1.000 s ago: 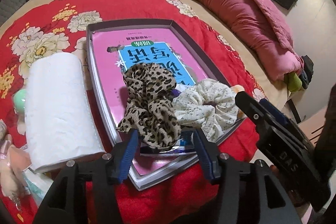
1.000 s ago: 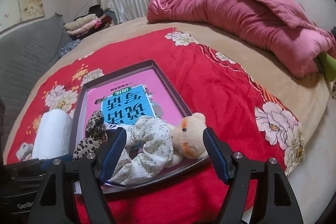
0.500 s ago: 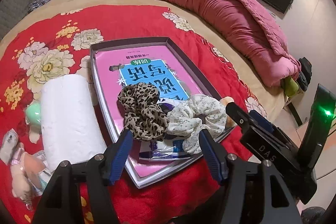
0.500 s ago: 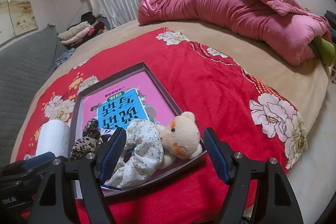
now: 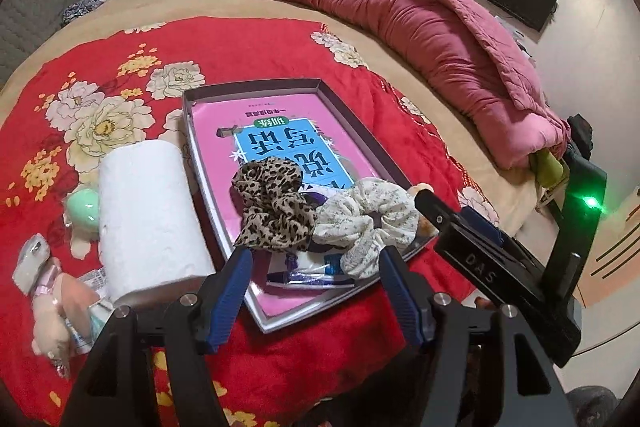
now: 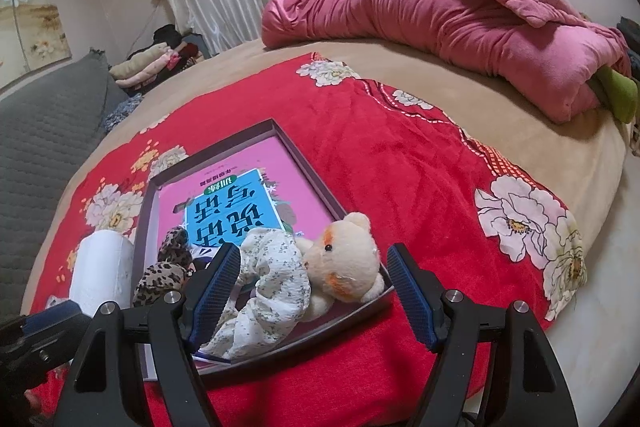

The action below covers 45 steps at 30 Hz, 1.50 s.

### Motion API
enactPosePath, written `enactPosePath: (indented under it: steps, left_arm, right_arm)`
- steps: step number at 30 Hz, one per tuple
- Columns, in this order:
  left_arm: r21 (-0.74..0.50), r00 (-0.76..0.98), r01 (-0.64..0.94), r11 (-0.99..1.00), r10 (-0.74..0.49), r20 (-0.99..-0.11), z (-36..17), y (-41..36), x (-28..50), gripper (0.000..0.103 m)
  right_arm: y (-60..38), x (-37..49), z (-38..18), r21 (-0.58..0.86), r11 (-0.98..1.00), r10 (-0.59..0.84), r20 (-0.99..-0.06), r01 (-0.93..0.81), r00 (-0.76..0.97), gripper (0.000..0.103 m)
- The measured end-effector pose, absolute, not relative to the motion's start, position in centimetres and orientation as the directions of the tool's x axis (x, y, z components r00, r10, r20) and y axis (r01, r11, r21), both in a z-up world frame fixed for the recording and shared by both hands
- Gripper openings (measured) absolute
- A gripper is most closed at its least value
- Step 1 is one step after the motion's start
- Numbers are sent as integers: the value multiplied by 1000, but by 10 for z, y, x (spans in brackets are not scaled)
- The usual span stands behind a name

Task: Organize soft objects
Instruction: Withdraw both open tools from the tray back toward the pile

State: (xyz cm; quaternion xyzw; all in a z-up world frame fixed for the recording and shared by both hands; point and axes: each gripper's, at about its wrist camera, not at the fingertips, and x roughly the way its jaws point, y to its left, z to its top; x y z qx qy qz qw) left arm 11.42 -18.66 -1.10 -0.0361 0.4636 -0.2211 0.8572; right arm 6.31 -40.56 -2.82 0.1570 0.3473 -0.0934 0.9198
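A shallow grey tray [image 5: 256, 85] lies on the red floral blanket [image 5: 248, 43] with its long axis running away from both cameras, a pink and blue book [image 5: 280, 135] flat on its floor. The soft things crowd the tray's near end: a leopard-print scrunchie [image 5: 272, 203] toward the near-left, a white floral scrunchie [image 5: 368, 219] touching it on the right, and a small cream teddy bear [image 6: 344, 263] against the near-right corner, leaning on the white scrunchie. The right gripper [image 6: 312, 291] is the nearer one to the bear, which lies just ahead of it and framed between its fingers; it is spread wide, holds nothing and touches nothing. The left gripper [image 5: 316, 291] hovers off the tray's near edge, likewise spread wide and empty, with the leopard scrunchie just ahead of its left finger [image 5: 228, 299]. Outside the tray, beside its left edge, a white paper roll [image 5: 148, 215] lies with its axis roughly parallel to the tray; beyond it sit a mint-green round object [image 5: 82, 207] and, near the blanket's near-left edge, a pale pink plush [image 5: 52, 311]. These look like the things not yet gathered, and the left gripper is the closer one for them, with a swing to its left.
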Motion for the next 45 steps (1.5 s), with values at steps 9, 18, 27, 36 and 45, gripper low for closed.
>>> enactPosePath:
  steps: [9,18,27,36,45]
  left_arm:
    - [-268,488,324,907,-403,-774,-3,-164,100,65]
    - [-278,528,264,924,-380,-760,5,-128,97,65]
    - [-284,579,201,938,-347,-738,16,-82,86,65]
    - [-250,626,143,958,-283,-727,23,-46,74,65]
    - [-276,644,87,957,-265,-718,23,-13,70,65]
  right_arm:
    - [-400,62,-25,209,940,-69,-658,270,750,77]
    - [-384,45,-3,185,960,-73,-555,208,828,77]
    - [-344,27,15,127,986,-31,-517,112,855,77]
    - [-310,12,43,133,991,47,-476,19,878,77]
    - [-269,2,65,106,992,111,-458,-70,882,77]
